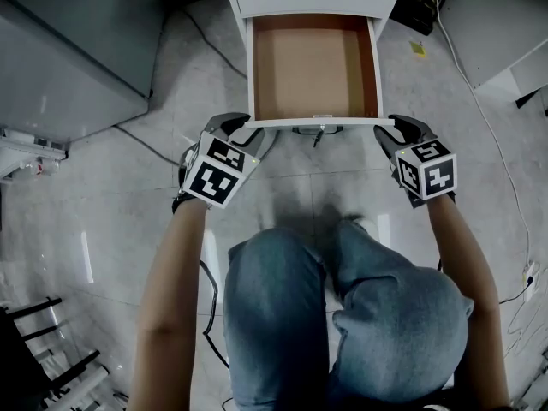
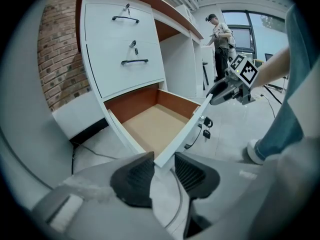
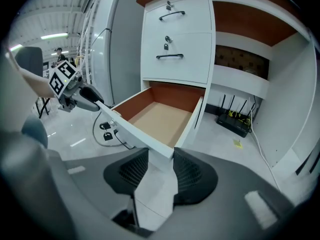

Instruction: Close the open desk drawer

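Note:
The bottom desk drawer (image 1: 312, 71) stands pulled out, brown inside and with nothing in it. Its white front panel (image 1: 317, 122) faces me. My left gripper (image 1: 248, 132) is shut on the panel's left end (image 2: 187, 129), with one pad (image 2: 137, 176) on each face of that corner. My right gripper (image 1: 387, 132) is shut on the panel's right end (image 3: 135, 131) in the same way, the corner wedged between its pads (image 3: 187, 174). Each gripper view shows the other gripper at the far end: the right gripper (image 2: 220, 91) and the left gripper (image 3: 92, 101).
Two closed drawers with black handles (image 3: 170, 56) sit above the open one. Keys (image 2: 206, 133) hang from the panel's lock. A grey cabinet (image 1: 68, 50) stands left, a router (image 3: 234, 121) and cables right. My knees in jeans (image 1: 342, 315) are close behind. A person (image 2: 221, 39) stands far off.

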A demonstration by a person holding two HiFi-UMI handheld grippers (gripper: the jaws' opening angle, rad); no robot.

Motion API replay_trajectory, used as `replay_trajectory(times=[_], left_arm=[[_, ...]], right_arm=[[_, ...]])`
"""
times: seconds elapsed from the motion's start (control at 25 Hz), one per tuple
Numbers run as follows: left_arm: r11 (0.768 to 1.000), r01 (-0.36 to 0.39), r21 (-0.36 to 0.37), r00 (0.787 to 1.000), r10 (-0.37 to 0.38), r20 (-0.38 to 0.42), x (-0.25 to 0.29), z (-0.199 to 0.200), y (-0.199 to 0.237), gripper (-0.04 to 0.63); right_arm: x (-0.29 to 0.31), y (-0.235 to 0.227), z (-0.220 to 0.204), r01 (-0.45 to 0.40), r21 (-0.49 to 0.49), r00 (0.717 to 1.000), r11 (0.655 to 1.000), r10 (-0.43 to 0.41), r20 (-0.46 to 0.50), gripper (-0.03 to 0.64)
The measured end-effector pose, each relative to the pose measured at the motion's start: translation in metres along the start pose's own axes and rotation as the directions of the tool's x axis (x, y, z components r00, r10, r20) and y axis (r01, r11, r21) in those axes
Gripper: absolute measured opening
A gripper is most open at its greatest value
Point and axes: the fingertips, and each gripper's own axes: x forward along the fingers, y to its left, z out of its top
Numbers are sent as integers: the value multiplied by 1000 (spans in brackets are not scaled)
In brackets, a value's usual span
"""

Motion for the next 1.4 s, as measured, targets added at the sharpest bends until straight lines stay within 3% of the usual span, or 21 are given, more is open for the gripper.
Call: replay_trajectory(times=[0.44,0.68,1.4], left_arm=[[1000,-26,-14,999,27,38,-13,31,18,140],[993,-85,-85,993,91,69,-23,50,34,140],[980,-136,-146,990,141,22,-11,64,40,140]], right_arm=[[-12,-13,32,18,50,996,999,-22,83,155],[-17,-20,56,36,56,992,998,-42,122,154],[-5,-45,68,96,39,993,995,-99,63,160]])
